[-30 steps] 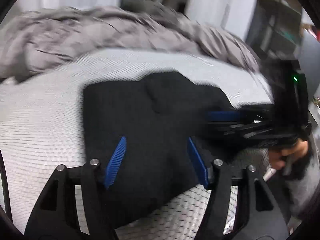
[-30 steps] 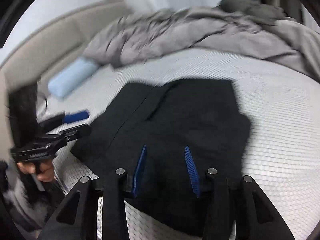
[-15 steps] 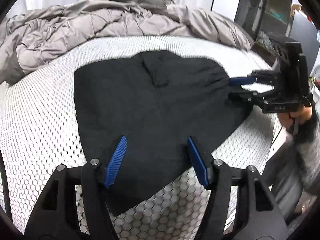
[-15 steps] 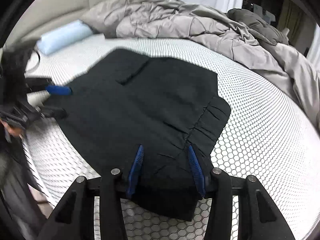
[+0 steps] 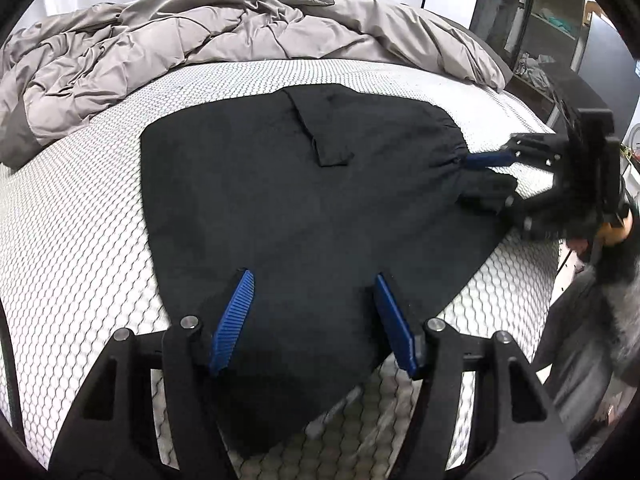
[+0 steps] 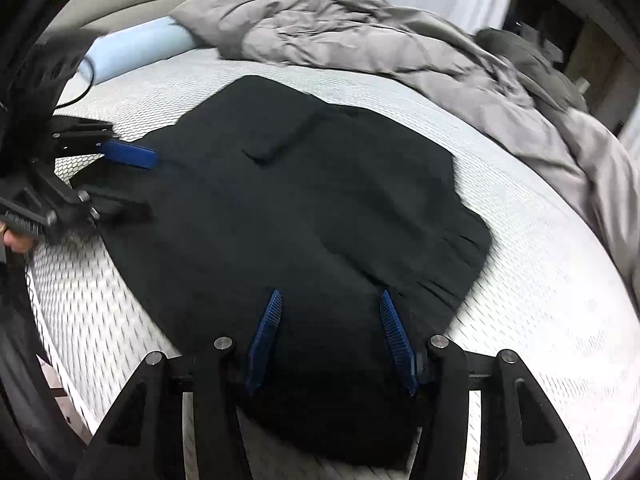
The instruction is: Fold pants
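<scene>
The black pants (image 5: 288, 208) lie folded flat on the bed (image 5: 80, 208), while the left hand-held gripper (image 5: 312, 316) and right hand-held gripper (image 6: 328, 336), both spread wide and empty, hover at opposite edges, probably positioning for another fold.

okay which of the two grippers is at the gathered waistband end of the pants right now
The right gripper: in the left wrist view its open fingers straddle the bunched elastic waistband of the black pants. The left gripper is open over the plain, ungathered end.
</scene>
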Demonstrator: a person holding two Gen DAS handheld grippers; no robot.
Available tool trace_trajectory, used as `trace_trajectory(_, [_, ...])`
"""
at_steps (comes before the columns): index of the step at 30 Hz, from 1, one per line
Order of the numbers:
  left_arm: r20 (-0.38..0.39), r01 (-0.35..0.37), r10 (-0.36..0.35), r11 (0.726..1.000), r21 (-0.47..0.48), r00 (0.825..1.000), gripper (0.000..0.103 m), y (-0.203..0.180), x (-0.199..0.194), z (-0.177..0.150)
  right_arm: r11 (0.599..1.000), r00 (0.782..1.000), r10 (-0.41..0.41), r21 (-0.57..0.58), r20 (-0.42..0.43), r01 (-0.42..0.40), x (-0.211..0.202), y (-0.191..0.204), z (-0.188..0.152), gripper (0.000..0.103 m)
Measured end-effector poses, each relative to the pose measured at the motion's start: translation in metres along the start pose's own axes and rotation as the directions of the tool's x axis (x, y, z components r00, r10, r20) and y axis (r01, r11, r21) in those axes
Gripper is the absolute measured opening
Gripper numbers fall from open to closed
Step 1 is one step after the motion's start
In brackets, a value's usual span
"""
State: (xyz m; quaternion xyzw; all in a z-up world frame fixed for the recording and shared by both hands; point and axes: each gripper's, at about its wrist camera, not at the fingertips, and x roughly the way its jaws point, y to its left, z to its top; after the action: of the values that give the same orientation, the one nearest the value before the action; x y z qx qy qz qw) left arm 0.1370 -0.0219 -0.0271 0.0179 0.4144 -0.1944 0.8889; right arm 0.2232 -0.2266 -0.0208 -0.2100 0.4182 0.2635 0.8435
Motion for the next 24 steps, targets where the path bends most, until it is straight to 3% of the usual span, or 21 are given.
trace_trajectory(1, [0.001,-0.014,0.014,1.0,-0.005,1.0,0.06,0.0,-0.003,0.0,1.0,1.0,-0.024,0.017,-0.004,0.024,-0.004,-0.007,-0.005,0.052])
trace_trajectory(4, [0.028,-0.037,0.038,0.998,-0.053,0.999,0.06,0.0,-0.02,0.003,0.998,0.998,0.001,0.064,0.058,-0.005,-0.018,-0.013,-0.002,0.053])
trace_trajectory(7, [0.1,0.047,-0.045,0.999,-0.014,0.994,0.063,-0.013,-0.031,0.01,0.993,0.987,0.072,0.087,0.144,-0.086,-0.027,-0.005,0.014,0.053])
trace_trajectory(9, [0.056,0.052,-0.053,0.998,0.016,0.997,0.063,-0.022,-0.015,0.014,0.985,0.977,0.124,0.097,0.171,-0.142,-0.026,0.007,0.023,0.053])
trace_trajectory(12, [-0.022,0.036,-0.035,0.998,0.042,0.999,0.063,-0.027,0.012,0.01,0.967,0.97,0.215,0.112,0.113,-0.228,0.004,0.024,0.036,0.053])
trace_trajectory(14, [-0.03,0.027,-0.024,0.995,0.091,0.999,0.063,-0.029,0.015,0.006,0.975,0.977,0.206,0.077,0.052,-0.209,0.023,0.032,0.036,0.053])
trace_trajectory(16, [-0.035,0.007,-0.004,0.994,0.107,0.999,0.063,-0.027,0.008,-0.001,0.992,0.991,0.129,-0.009,0.026,-0.129,0.03,0.039,0.03,0.053])
trace_trajectory(19, [-0.02,0.019,-0.017,0.996,0.084,1.0,0.064,-0.016,-0.007,-0.012,0.999,1.0,-0.022,-0.048,0.007,0.022,0.015,0.023,0.017,0.053])
trace_trajectory(24, [0.045,0.033,-0.035,0.998,0.053,0.998,0.063,-0.011,-0.027,-0.005,0.999,0.998,0.022,0.031,0.053,-0.023,-0.018,-0.01,0.0,0.053])
